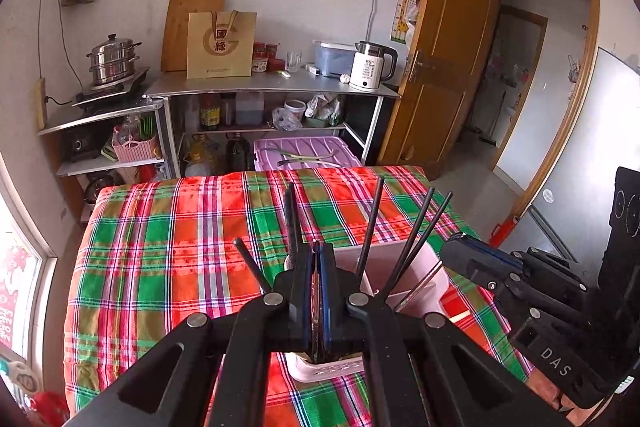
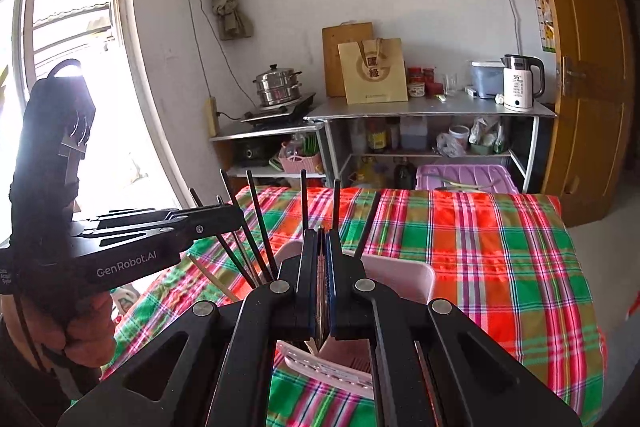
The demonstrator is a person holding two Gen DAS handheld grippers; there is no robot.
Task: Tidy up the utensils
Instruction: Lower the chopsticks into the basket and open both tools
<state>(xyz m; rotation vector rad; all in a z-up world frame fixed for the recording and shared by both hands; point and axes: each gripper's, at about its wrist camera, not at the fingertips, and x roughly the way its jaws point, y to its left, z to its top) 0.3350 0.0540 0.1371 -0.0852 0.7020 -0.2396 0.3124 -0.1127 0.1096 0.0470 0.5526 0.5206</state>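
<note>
A pink utensil holder [image 1: 394,273] stands on the plaid tablecloth [image 1: 160,247]. Several black chopsticks [image 1: 370,223] stick up out of it. My left gripper [image 1: 319,259] is shut, its jaws pressed together just above the holder's near side, with a black chopstick [image 1: 291,215] rising in front of it; whether it holds that chopstick is unclear. In the right wrist view the holder [image 2: 400,277] sits right under my right gripper [image 2: 322,247], which is shut with nothing clearly between its jaws. Black chopsticks [image 2: 256,223] lean to its left. The left gripper's body [image 2: 132,247] shows at left.
A wooden chopstick [image 1: 460,315] lies on the cloth right of the holder. A steel shelf [image 1: 272,87] at the back wall carries a kettle [image 1: 370,65], paper bag and steamer pot [image 1: 114,59]. A purple bin [image 1: 304,153] stands behind the table. An open door [image 1: 448,67] is at right.
</note>
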